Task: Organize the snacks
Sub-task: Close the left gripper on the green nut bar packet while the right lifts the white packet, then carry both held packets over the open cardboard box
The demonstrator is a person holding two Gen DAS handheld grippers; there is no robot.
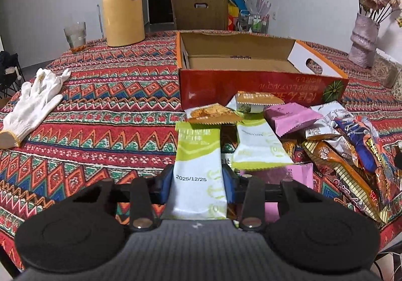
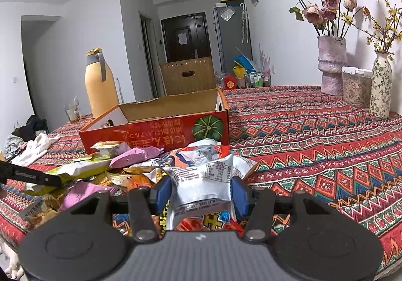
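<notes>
Across the patterned tablecloth [image 1: 105, 95] I see the red cardboard box [image 1: 251, 87] standing open-topped past the heap of snacks, its inside bare as far as I can see. Behind it to the left stands the yellow thermos jug [image 1: 123, 2], with a glass [image 1: 75, 34] beside it; a white work glove [image 1: 32, 105] lies flat well to the left. From the right wrist view, a pink vase of dried roses [image 2: 331, 64] stands far right on the table. The snack pile [image 1: 314, 130] lies just in front of the box, packets overlapping. My left gripper [image 1: 198, 180] is clamped on a long green-and-white snack bar packet [image 1: 198, 162], blue pads pressing both its long edges, the packet pointing toward the box. My right gripper [image 2: 201, 193] squeezes a white crinkled snack packet [image 2: 203, 180] between its pads, at the near right edge of the pile, label side up.
</notes>
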